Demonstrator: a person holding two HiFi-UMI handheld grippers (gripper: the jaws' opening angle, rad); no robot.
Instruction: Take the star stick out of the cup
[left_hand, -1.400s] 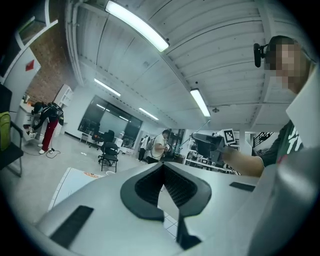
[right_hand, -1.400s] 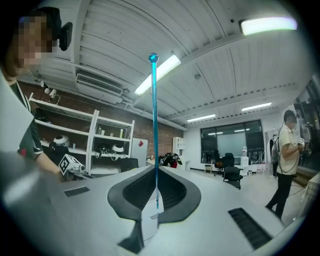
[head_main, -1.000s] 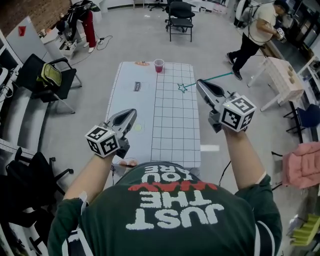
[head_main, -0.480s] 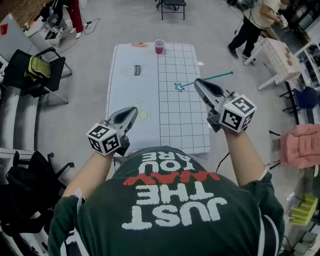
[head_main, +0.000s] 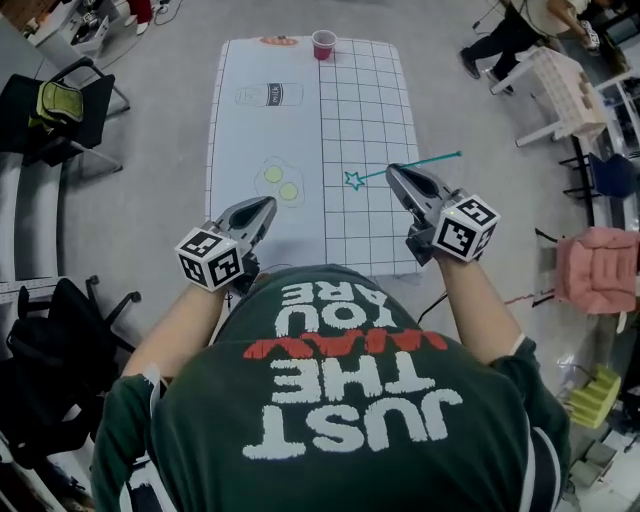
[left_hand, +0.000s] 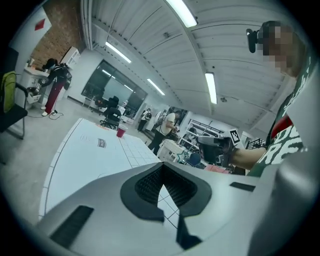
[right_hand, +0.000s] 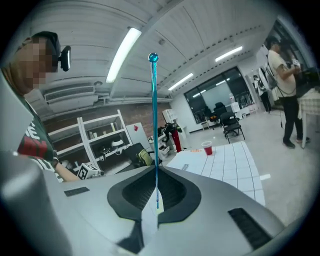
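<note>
The teal star stick (head_main: 435, 160) hangs level above the white table mat (head_main: 260, 130), out of the cup, its star end (head_main: 353, 180) pointing left. My right gripper (head_main: 393, 176) is shut on the stick near its middle. In the right gripper view the stick (right_hand: 154, 115) rises straight up from between the pads. The red cup (head_main: 323, 44) stands upright at the table's far end, well beyond both grippers. My left gripper (head_main: 266, 207) hovers over the table's near left part, shut with nothing in it.
Two yellow-green discs (head_main: 281, 183) lie on the mat ahead of the left gripper. A black chair (head_main: 70, 105) stands left of the table, a white bench (head_main: 555, 85) and a pink seat (head_main: 598, 270) to the right. A person (head_main: 520, 30) stands at the far right.
Both grippers have drawn back toward the table's near edge, away from the red cup. The right gripper has kept its hold on the stick throughout.
</note>
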